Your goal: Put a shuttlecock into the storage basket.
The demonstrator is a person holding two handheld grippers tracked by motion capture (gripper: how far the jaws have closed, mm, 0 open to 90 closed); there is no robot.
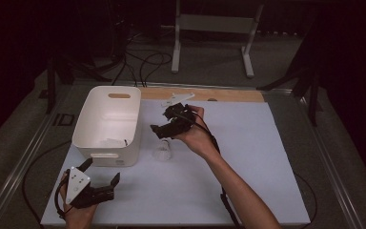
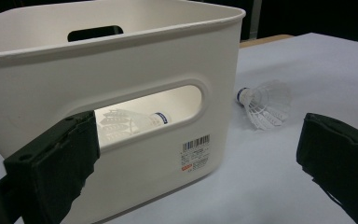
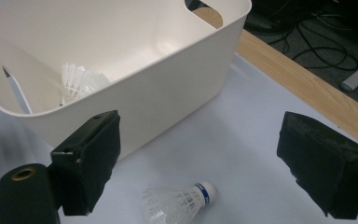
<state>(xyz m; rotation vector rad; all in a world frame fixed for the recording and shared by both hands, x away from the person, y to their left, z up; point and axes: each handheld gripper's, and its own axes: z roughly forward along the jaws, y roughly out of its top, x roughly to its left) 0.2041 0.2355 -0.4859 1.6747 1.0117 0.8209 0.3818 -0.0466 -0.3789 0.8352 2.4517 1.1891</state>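
A white plastic bin stands on the white table sheet at the left. One white shuttlecock lies inside it, and shows through the handle slot as the shuttlecock. A second shuttlecock lies on the sheet just right of the bin, cork with a blue band; it is the shuttlecock and the shuttlecock. My right gripper hovers open right above it, jaws wide apart. My left gripper rests open near the front edge, in front of the bin.
A wooden strip runs along the table's far edge, with small white pieces lying by it. Cables and a white stand are on the floor beyond. The right half of the sheet is bare.
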